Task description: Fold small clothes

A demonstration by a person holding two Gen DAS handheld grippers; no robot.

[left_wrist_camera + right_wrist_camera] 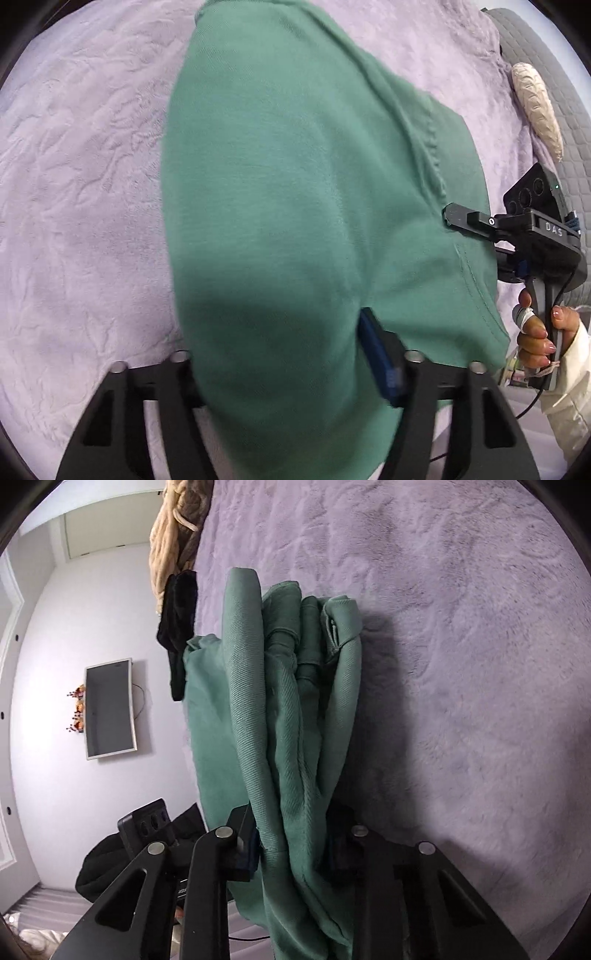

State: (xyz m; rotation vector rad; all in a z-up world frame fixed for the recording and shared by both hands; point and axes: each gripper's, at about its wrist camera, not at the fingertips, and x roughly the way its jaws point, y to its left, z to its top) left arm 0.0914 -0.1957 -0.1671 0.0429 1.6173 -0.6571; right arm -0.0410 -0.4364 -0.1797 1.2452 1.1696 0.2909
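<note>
A green garment (295, 221) hangs stretched above the lilac plush bed cover (74, 184). My left gripper (291, 373) is shut on its near edge; the cloth drapes over the fingers and hides the left one. My right gripper (452, 216) shows at the right of the left wrist view, pinching the garment's side edge. In the right wrist view the right gripper (291, 845) is shut on bunched folds of the green garment (280, 709), which hangs in front of the bed cover (461, 664).
A cream knitted cushion (537, 107) and a grey quilted headboard (554, 74) lie at the far right. A beige and brown pile (177, 531) and a black garment (179, 613) sit on the bed's edge. A wall TV (109, 709) hangs beyond.
</note>
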